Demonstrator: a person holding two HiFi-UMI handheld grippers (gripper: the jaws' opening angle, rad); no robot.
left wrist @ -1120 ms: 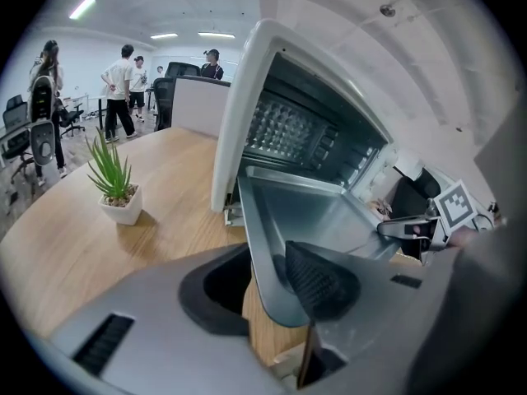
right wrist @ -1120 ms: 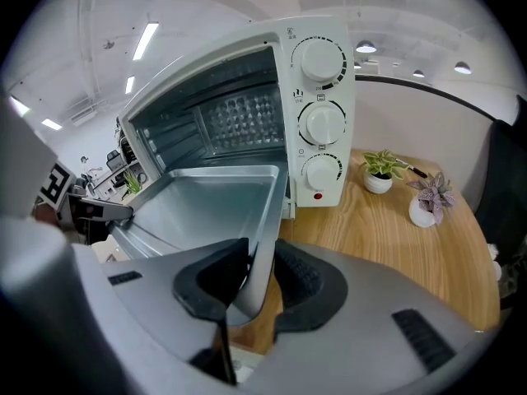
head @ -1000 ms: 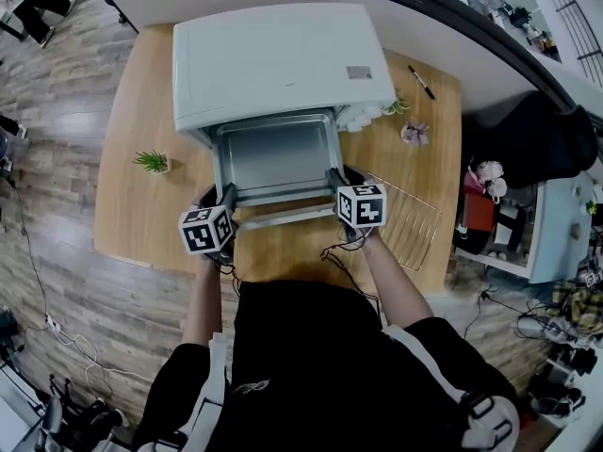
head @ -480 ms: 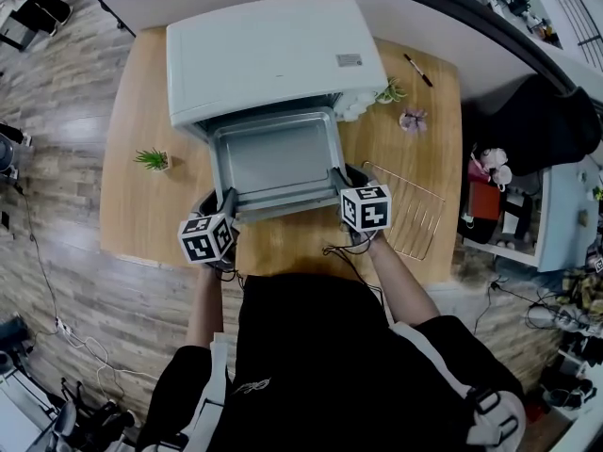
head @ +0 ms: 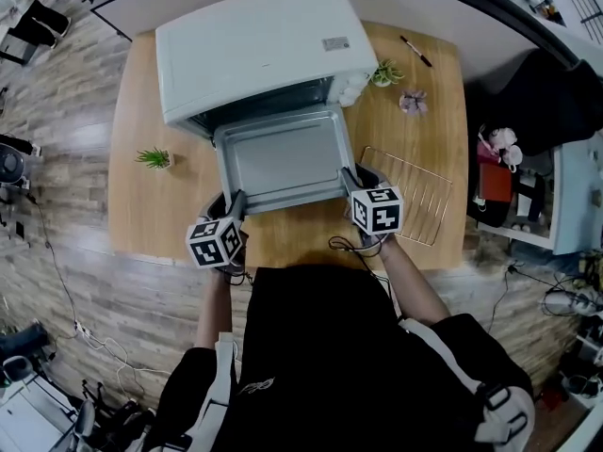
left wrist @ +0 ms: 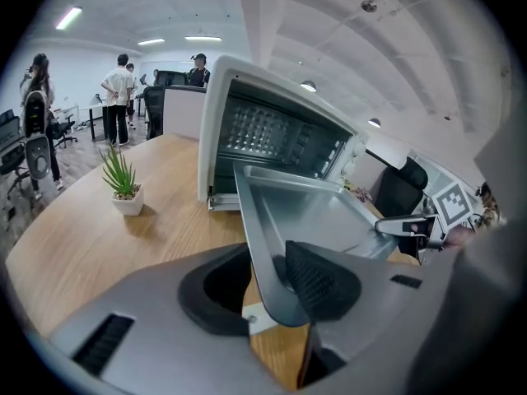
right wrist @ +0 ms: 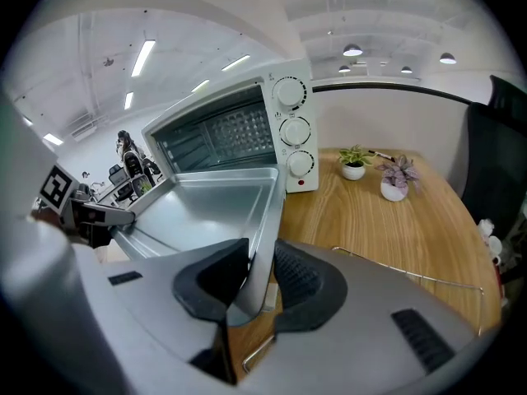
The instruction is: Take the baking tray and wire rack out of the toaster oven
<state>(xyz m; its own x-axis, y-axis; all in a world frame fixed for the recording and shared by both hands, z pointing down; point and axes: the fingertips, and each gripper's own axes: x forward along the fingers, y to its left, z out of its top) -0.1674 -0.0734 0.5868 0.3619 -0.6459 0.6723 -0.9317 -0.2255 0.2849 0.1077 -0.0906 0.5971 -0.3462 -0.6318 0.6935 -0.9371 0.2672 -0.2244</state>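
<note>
The grey metal baking tray hangs level in front of the white toaster oven, almost wholly out of its open mouth. My left gripper is shut on the tray's near left corner, and the tray rim runs between its pads. My right gripper is shut on the near right corner of the tray. The wire rack lies flat on the wooden table to the right of the tray, and the rack shows beside my right gripper.
A small potted plant stands on the wooden table left of the oven. Two little plants and a pen lie at the back right. A black chair stands beyond the table's right edge. People stand far off.
Both grippers have drawn the tray toward me and a little upward, so more of it stands outside the oven mouth than a second ago. The wire rack has not moved.
</note>
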